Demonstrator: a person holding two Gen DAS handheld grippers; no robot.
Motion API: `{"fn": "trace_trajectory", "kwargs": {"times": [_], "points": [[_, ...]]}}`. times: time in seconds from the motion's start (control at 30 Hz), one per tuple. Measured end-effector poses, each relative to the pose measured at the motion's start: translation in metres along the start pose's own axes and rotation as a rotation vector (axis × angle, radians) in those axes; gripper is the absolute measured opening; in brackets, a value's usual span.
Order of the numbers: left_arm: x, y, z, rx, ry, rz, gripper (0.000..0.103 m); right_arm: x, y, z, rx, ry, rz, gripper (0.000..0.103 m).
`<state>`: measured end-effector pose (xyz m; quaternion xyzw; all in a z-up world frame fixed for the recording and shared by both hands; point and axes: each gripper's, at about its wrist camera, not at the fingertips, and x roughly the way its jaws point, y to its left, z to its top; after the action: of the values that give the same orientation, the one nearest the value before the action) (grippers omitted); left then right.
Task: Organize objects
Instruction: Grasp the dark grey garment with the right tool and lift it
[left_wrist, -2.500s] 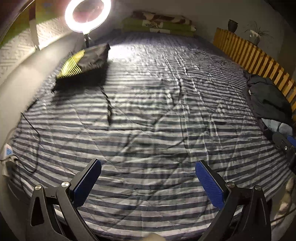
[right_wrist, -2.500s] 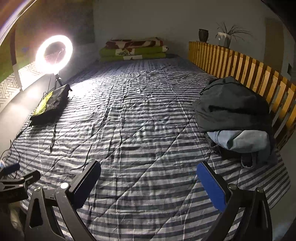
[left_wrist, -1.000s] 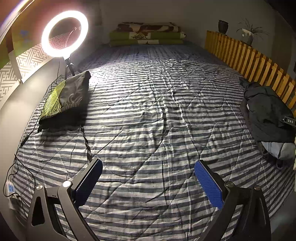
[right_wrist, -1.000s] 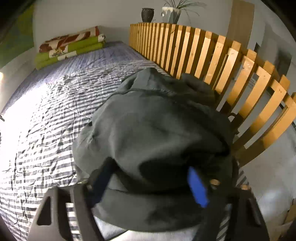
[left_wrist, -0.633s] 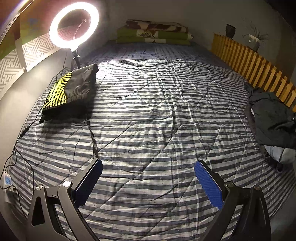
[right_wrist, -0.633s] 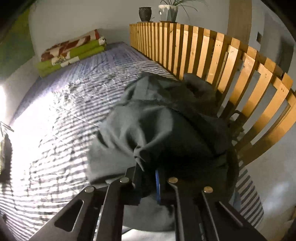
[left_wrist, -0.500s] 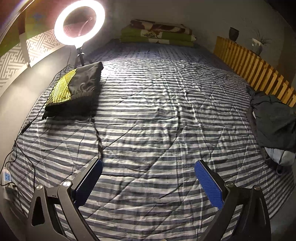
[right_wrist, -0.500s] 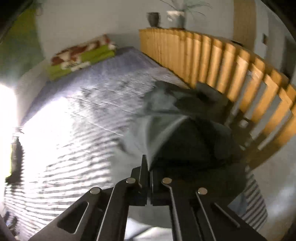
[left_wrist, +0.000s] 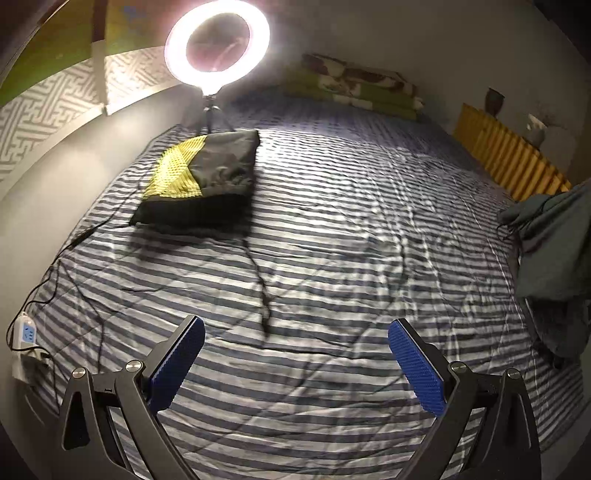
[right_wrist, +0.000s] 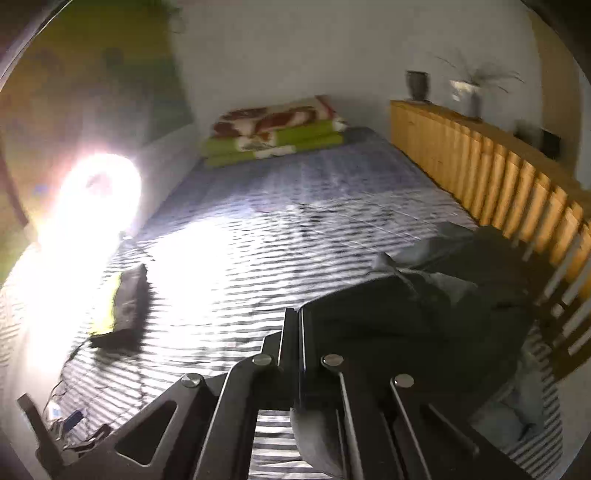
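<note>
A striped bed (left_wrist: 332, 229) is filling both views. A dark garment (right_wrist: 424, 317) is lying by the wooden rail (right_wrist: 498, 177), its cloth pinched in the right gripper (right_wrist: 301, 325), whose jaws are pressed together. The left gripper (left_wrist: 295, 365) is hovering wide open, holding nothing, with a black-yellow bag (left_wrist: 207, 177) lying beyond it

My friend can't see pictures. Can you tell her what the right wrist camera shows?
The right gripper is shut on a dark grey garment, lifting it off a striped bed cover. A wooden slat railing runs along the right; a ring light glares at left, near a black-and-yellow bag.
</note>
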<state>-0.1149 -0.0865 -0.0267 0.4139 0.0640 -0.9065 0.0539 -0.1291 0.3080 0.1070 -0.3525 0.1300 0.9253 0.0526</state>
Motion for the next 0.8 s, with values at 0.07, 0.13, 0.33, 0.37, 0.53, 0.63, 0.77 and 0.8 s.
{"fn": "trace_trajectory", "kwargs": {"times": [0.07,0.13,0.33,0.37,0.53,0.63,0.77,0.8], "points": [[-0.006,0.014,0.003,-0.014,-0.023,0.036,0.101,-0.010,0.040,-0.004,-0.041,-0.001,0.160,0.000],[-0.014,0.032,0.007,-0.047,-0.041,0.057,0.101,-0.022,0.091,-0.012,-0.132,-0.024,0.206,0.000],[-0.033,0.059,0.002,-0.043,-0.062,0.099,0.101,0.006,0.176,-0.055,-0.271,0.053,0.256,0.001],[-0.033,0.060,-0.001,-0.030,-0.061,0.099,0.101,0.018,0.173,-0.060,-0.280,0.075,0.231,0.003],[-0.012,0.043,-0.008,-0.006,-0.004,0.044,0.101,0.067,0.098,-0.095,-0.199,0.210,0.073,0.045],[0.011,0.008,-0.008,0.027,0.060,-0.064,0.101,0.080,0.017,-0.102,-0.076,0.224,-0.084,0.046],[0.047,-0.061,-0.007,0.106,0.145,-0.187,0.101,0.082,-0.086,-0.112,0.097,0.242,-0.235,0.050],[0.059,-0.084,-0.006,0.127,0.173,-0.223,0.101,0.078,-0.110,-0.117,0.128,0.242,-0.268,0.051]]}}
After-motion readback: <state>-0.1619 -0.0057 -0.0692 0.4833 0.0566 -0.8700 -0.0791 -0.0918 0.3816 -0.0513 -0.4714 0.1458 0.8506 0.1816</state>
